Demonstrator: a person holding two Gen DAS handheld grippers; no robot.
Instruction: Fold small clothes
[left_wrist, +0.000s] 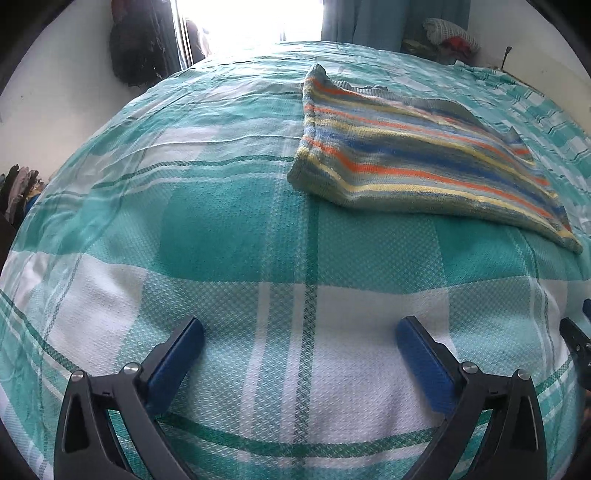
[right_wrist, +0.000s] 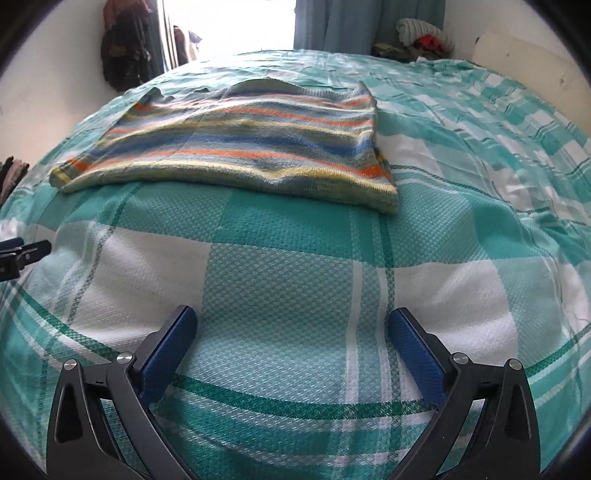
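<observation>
Small knitted sweater (right_wrist: 236, 147), striped blue, orange, yellow and grey, lies flat, folded, on the teal-and-white checked bedspread (right_wrist: 280, 295).

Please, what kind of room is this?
Most likely a bedroom: a bed with a checked teal bedspread, a curtain by the bright window, and piled clothes in the corner.

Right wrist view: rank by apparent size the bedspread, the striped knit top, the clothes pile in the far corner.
1. Checked bedspread, fills most of the frame.
2. Striped knit top, lying flat on it.
3. Clothes pile, smallest as seen, but it is farthest from the camera, so its true size against the top is unsure.
</observation>
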